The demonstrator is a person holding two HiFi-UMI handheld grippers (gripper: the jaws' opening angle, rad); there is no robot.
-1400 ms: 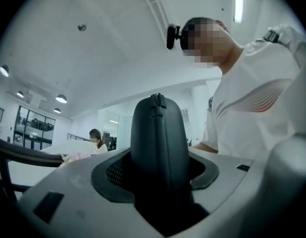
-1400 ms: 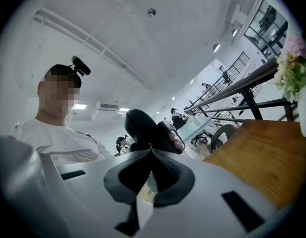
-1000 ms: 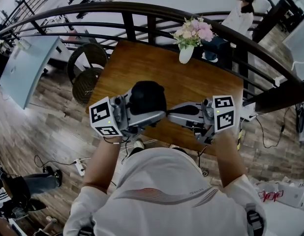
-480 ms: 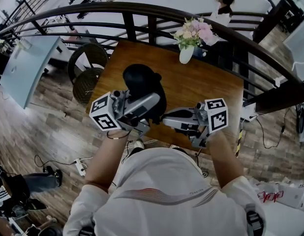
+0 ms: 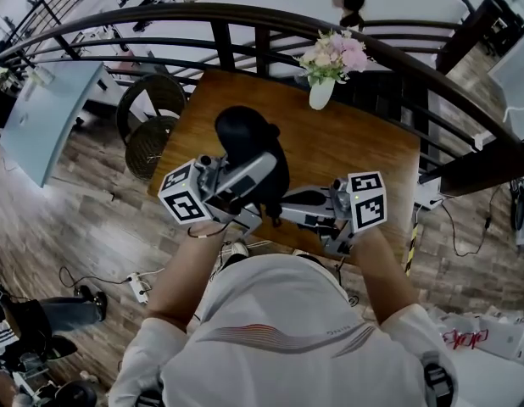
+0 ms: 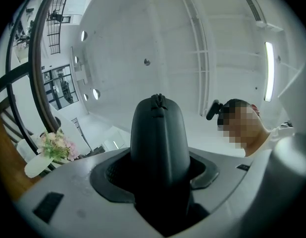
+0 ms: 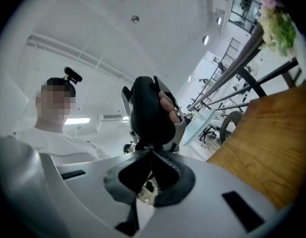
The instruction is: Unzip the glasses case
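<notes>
Black domed glasses case [image 6: 158,143] gripped wide by left gripper [image 6: 158,180]; right gripper [image 7: 148,151] pinches its zipper pull [image 7: 144,146].

Bright, even white indoor light. Up and right of the left gripper's [image 6: 160,176] jaws, a long white ceiling strip lamp [image 6: 270,71] glares. The black moulded glasses case [image 6: 159,143] clamped between them shows as a dark, nearly featureless shape (close to the lens, slightly soft). The small black zip pull [image 7: 147,147] nipped in the right gripper's [image 7: 152,163] jaws is shadowed and blurred. Both gripper views bow strongly, with black corners. Beyond the jaws, the brown wooden table [image 5: 347,142] is sharp, with faint shadows.
</notes>
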